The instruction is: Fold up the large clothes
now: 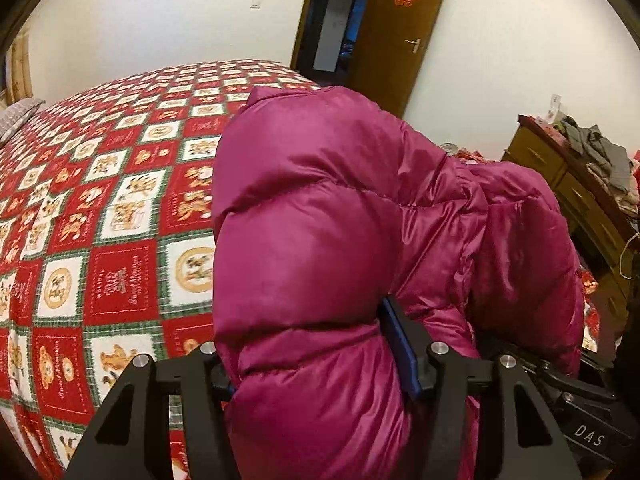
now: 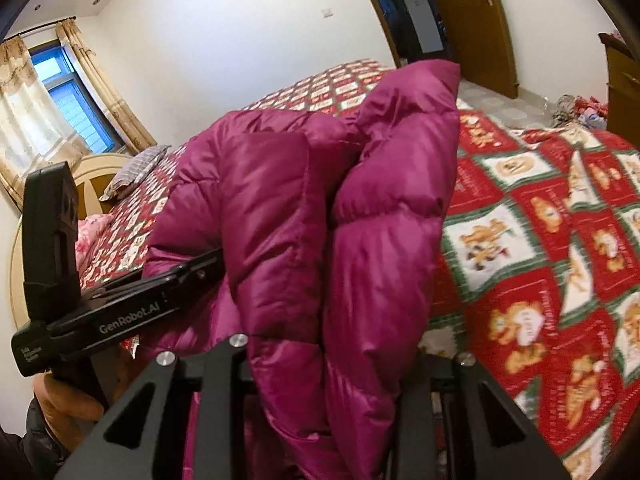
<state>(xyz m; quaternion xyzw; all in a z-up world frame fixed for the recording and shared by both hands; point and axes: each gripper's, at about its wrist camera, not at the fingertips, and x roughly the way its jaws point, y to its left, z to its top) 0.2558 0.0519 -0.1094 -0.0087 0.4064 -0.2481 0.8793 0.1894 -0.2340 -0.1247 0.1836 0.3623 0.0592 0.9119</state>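
Left wrist view: your left gripper (image 1: 320, 360) is clamped on the magenta down jacket (image 1: 320, 220), which bulges up and away above the quilted bed (image 1: 100, 200).

Right wrist view: your right gripper (image 2: 332, 364) pinches the jacket too — both equally close, its length slung between them.

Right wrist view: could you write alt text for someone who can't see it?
A magenta puffer jacket bulges between the right gripper fingers, held above a bed with a red teddy-bear quilt. The left gripper grips the jacket's other side.
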